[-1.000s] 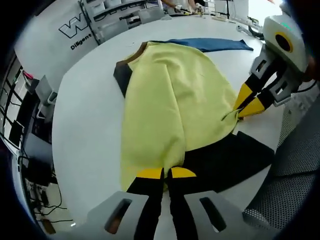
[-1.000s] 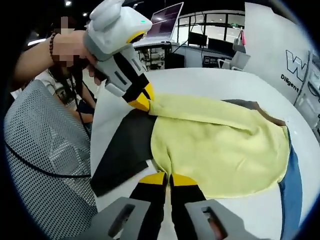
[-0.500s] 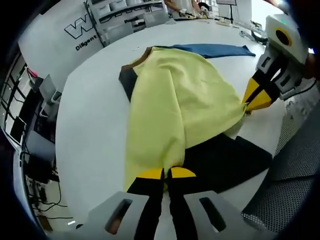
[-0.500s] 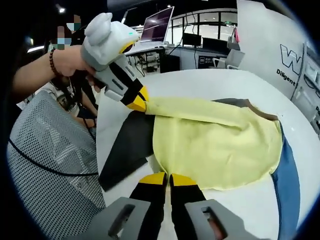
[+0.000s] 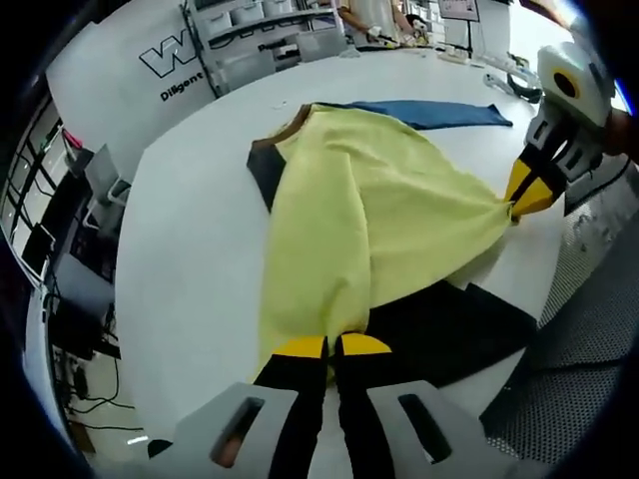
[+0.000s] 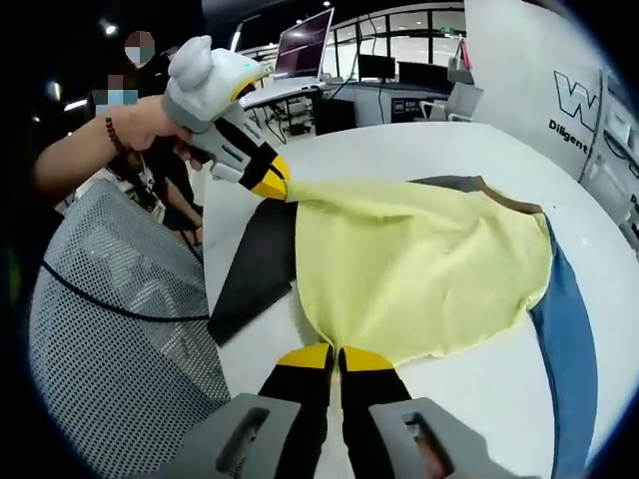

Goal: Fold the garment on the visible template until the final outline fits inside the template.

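Observation:
A yellow garment [image 5: 369, 220] lies over a black template [image 5: 449, 329] on a white table [image 5: 190, 249]. My left gripper [image 5: 331, 346] is shut on one near edge of the garment. The right gripper [image 5: 524, 195] comes in from the right, pinching another corner and pulling the cloth taut. In the right gripper view, my right gripper [image 6: 334, 356] is shut on the yellow garment's [image 6: 419, 269] hem. The left gripper [image 6: 268, 186], held by a hand, grips the far corner. The black template [image 6: 255, 274] shows beneath the cloth at the left.
A blue cloth [image 5: 429, 112] lies on the table beyond the yellow garment and runs along its right side as the blue cloth [image 6: 564, 339]. A grey mesh chair [image 6: 110, 329] stands by the table edge. Desks, monitors and shelves line the room behind.
Both grippers have drawn apart and lifted, stretching the yellow garment's near edge taut between them. More of the black template shows beneath it.

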